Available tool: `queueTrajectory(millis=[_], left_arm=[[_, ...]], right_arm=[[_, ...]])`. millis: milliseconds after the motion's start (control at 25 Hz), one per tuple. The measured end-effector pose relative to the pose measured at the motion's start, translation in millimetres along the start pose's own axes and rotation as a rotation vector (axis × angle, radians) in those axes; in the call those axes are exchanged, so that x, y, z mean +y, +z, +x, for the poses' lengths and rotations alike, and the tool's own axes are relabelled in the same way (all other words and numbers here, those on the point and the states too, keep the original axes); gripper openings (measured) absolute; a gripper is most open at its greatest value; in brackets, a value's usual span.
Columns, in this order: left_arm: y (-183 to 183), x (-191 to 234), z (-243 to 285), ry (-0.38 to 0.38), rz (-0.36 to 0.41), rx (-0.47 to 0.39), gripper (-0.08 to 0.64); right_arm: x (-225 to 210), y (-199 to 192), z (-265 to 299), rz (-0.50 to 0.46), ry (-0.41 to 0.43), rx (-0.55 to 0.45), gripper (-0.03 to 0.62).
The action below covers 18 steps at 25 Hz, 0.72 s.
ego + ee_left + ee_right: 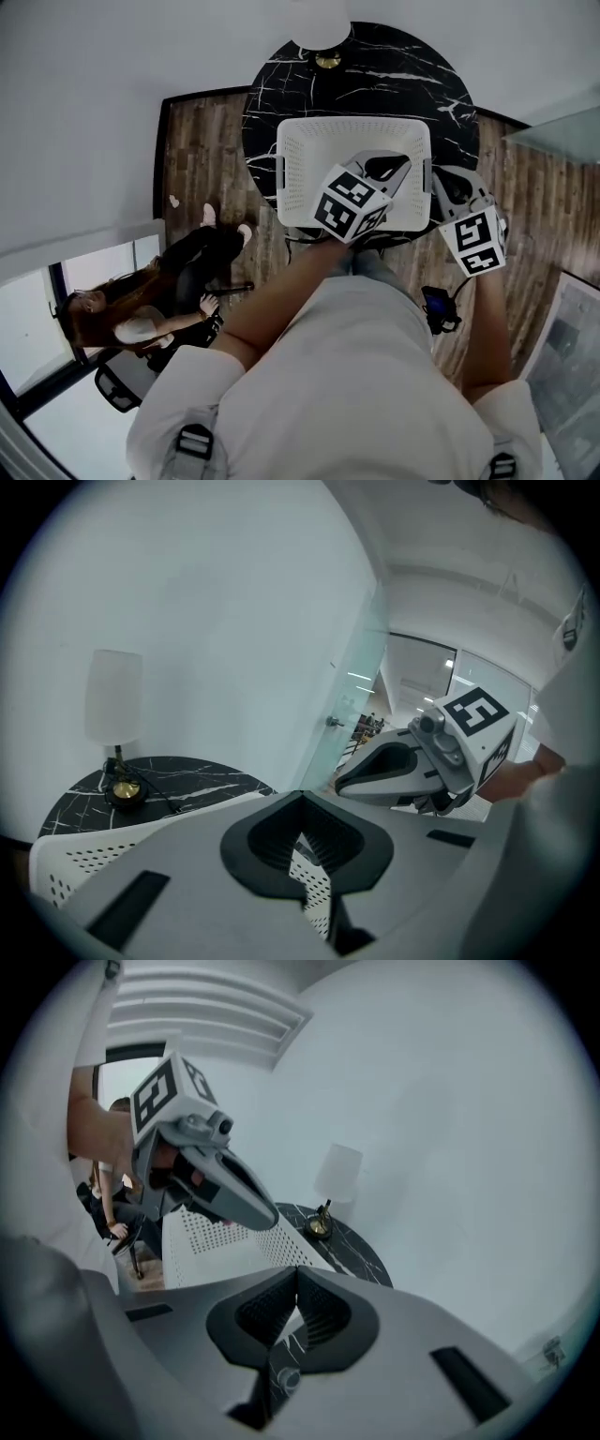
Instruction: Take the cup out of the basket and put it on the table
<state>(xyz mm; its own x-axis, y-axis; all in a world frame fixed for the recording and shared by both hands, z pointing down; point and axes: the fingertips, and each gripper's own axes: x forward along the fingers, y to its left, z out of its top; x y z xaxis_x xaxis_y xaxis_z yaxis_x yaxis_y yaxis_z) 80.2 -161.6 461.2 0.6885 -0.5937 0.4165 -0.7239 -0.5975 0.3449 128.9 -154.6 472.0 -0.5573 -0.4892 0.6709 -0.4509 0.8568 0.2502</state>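
While the left tongs (392,169) hang over the near right corner of the white perforated basket (300,150), the right tongs (452,183) sit just beside the basket's right end, above the right edge of the table (375,75). Each gripper view shows its own tongs drawn together at the tips. Only a thin slit is left below them, and nothing is held in either pair. Through the left slit the basket's dotted wall shows, and through the right one the black, white-veined marble top.

As for the cup, the part of the basket floor that the head view shows is bare white, and the left tongs cover the near right part. A small pale ring (281,1378) shows against the marble through the right slit, but I cannot tell whether it is the cup.

The basket stands on the near half of the round table. A lamp (323,28) with a white shade and a brass foot stands at the far edge. On the wooden floor (202,150) to the left, well apart from the table, a person (150,300) sits.
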Motion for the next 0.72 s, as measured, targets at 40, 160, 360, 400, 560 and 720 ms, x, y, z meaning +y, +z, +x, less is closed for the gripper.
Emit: queueTrajectory(millis=[40,160,360,400,560,720], left_arm=[[1.9,2.2,-8.2,0.013,-0.003,-0.013,0.005],[9.9,8.0,-34.7,0.056,-0.017,-0.062,0.005],[25.5,13.8,-78.0,0.121,-0.024,-0.147,0.005],[29.0,14.2,-86.3,0.132,-0.021,-0.164,0.005],[39.3,13.0,-114.6,0.156,0.002,-0.214,0.005],[47.0,14.2,-140.0,0.192,0.004,-0.266,0.005]], right_arm=[[2.2,12.4,-1.9,0.013,0.003,-0.031,0.008],[9.6,47.3,-6.8,0.052,0.017,-0.12,0.006],[26.6,98.1,-15.4,0.168,0.076,-0.281,0.006],[30.5,106.8,-17.2,0.18,0.085,-0.307,0.006],[49.3,137.2,-21.8,0.203,0.115,-0.378,0.008],[64.5,162.5,-27.4,0.234,0.133,-0.438,0.006]])
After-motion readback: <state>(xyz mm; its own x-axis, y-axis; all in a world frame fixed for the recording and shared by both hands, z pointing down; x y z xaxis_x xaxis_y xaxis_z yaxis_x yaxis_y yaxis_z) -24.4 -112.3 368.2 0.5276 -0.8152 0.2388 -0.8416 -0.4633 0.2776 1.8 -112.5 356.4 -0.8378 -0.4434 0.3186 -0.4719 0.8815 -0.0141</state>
